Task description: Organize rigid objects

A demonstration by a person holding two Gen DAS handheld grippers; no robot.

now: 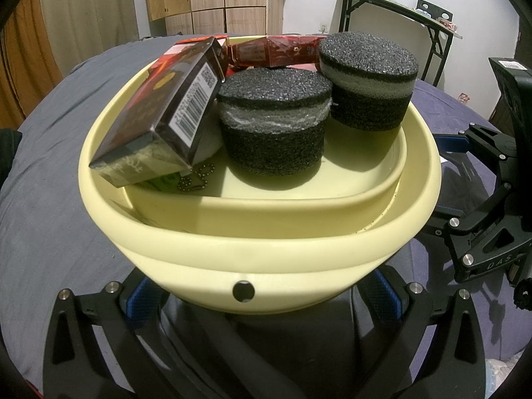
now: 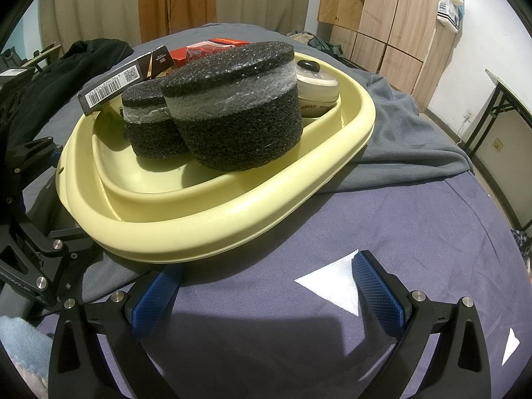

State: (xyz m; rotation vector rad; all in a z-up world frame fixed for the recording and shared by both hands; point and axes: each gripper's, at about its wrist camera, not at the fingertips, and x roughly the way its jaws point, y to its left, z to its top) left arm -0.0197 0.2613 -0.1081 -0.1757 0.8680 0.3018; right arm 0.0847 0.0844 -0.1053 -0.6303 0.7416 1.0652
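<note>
A pale yellow basin (image 1: pixel 266 232) (image 2: pixel 232 219) rests on the bed. Inside stand two black foam cylinders (image 1: pixel 276 126) (image 1: pixel 369 83), the bigger one (image 2: pixel 232 106) nearest in the right wrist view. A dark barcoded box (image 1: pixel 156 116) (image 2: pixel 113 86) leans on the rim, with red packets (image 1: pixel 276 51) behind and a bead chain (image 1: pixel 196 179) below it. A white device (image 2: pixel 316 83) lies at the far side. My left gripper (image 1: pixel 261 299) is open, its fingers straddling the basin's near wall. My right gripper (image 2: pixel 266 282) (image 1: pixel 445 179) is open beside the rim, holding nothing.
A grey sheet (image 2: pixel 399 139) and a purple cover (image 2: pixel 399 232) lie over the bed. A white paper triangle (image 2: pixel 335 286) lies between my right fingers. Dark clothes (image 2: pixel 66 66) are piled at the back left. A wooden wardrobe (image 2: pixel 392 16) and a folding table (image 1: pixel 399 16) stand by the walls.
</note>
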